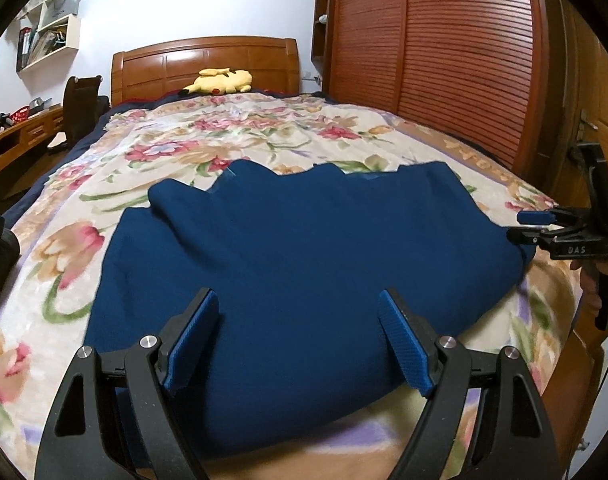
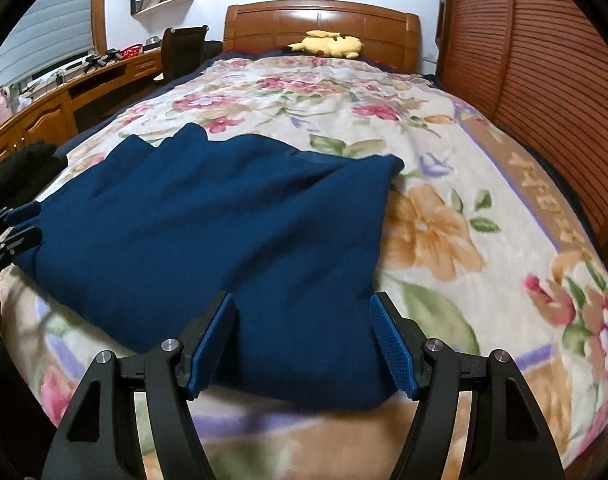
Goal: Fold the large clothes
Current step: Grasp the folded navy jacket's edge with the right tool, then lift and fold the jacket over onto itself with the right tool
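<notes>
A large dark blue garment lies partly folded on the flowered bedspread; it also shows in the right wrist view. My left gripper is open, its blue pads astride the garment's near edge, holding nothing. My right gripper is open too, over the garment's near right corner. In the left wrist view the right gripper shows at the garment's right edge, jaws apart. In the right wrist view the left gripper shows at the garment's left edge.
A yellow plush toy lies by the wooden headboard. A slatted wooden wardrobe stands along the right of the bed. A desk and a dark chair stand to the left.
</notes>
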`<state>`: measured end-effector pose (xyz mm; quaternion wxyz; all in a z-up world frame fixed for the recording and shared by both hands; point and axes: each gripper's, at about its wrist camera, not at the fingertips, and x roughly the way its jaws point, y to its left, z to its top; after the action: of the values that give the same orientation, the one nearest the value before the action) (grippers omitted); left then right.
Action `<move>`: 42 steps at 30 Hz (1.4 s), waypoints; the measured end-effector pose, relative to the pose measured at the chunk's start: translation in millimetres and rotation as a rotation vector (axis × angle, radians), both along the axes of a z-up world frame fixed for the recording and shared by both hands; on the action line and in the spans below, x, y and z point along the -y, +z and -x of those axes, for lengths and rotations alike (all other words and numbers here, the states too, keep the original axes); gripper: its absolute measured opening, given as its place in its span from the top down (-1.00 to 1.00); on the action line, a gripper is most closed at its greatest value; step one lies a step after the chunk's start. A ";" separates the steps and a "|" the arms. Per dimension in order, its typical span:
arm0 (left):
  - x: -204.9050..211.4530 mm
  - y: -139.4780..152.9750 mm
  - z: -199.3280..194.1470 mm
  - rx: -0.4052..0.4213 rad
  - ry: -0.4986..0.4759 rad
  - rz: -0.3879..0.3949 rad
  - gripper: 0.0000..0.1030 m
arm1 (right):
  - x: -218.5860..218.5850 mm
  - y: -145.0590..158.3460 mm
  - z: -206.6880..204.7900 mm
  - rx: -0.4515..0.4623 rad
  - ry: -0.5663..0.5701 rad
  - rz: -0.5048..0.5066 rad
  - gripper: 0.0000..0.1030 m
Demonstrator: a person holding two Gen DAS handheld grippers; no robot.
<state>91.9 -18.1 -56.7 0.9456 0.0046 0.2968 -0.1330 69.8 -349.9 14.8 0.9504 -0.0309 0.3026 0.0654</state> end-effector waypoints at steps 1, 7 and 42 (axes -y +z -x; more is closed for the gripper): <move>2.0 -1.8 -0.6 -0.003 0.000 -0.006 -0.61 | 1.6 -1.3 0.5 -0.001 -0.007 -0.006 -0.39; 7.4 -11.7 -1.7 -0.023 -0.003 -0.037 -0.61 | 5.6 -11.8 -5.6 -0.019 -0.067 -0.013 -0.42; 15.2 -6.9 14.1 0.027 -0.014 -0.015 -0.62 | 14.6 -38.2 1.1 -0.111 -0.034 -0.284 0.33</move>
<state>77.8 -33.3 -63.6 0.9485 0.0155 0.2849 -0.1373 68.7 -364.5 -23.4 0.9279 0.1127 0.3431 0.0931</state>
